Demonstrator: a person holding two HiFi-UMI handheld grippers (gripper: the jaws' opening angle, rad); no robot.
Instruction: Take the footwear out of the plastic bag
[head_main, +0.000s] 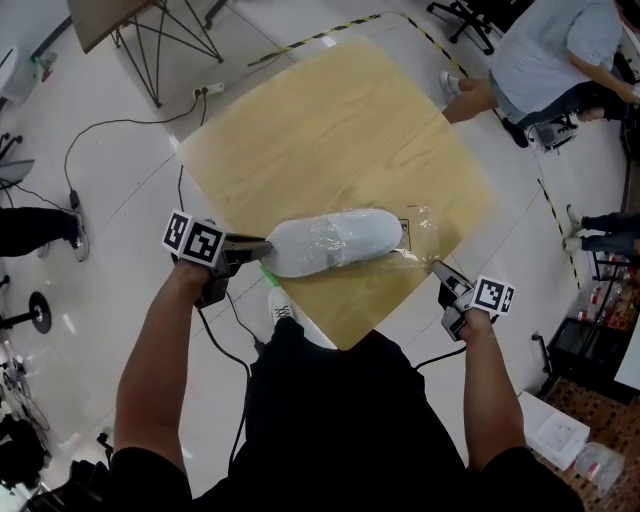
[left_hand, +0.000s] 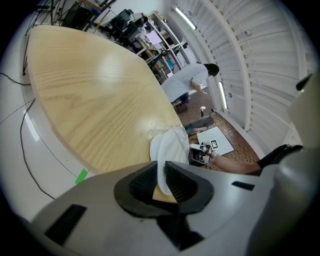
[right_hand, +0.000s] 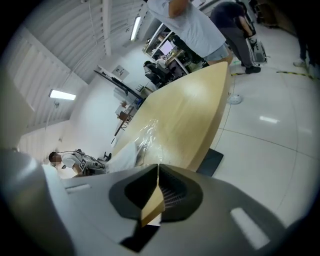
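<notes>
Left gripper (head_main: 262, 247) (left_hand: 162, 172): fingers were pinched on the near end of the white shoe (head_main: 335, 240) (left_hand: 170, 147). A thin white edge sat clamped between the pads; couldn't tell whether bag film was in the bite too.

The shoe lay on its side on the desk (head_main: 330, 130) (left_hand: 90, 90), near the edge closest to the person and lengthwise across the head view. It was still wrapped in the clear plastic bag (head_main: 420, 232) (right_hand: 147, 132). The film was tight over the shoe body, with the loose crinkled end spread flat on the desk past the shoe's far end, on the right gripper's side.

Right gripper (head_main: 437, 266) (right_hand: 157, 172): fingers were pressed together with nothing between them. It was off the desk corner, tips pointing toward the loose end of the bag but not touching it. In its own view, the shoe (right_hand: 122, 157) and desk (right_hand: 195, 110) sat ahead.

Marker cubes (head_main: 193, 240) (head_main: 493, 295) were visible on both grippers. Another person (head_main: 555, 50) sat past the far corner of the desk, and a green tape mark (left_hand: 81, 175) was on the floor by the desk edge.
</notes>
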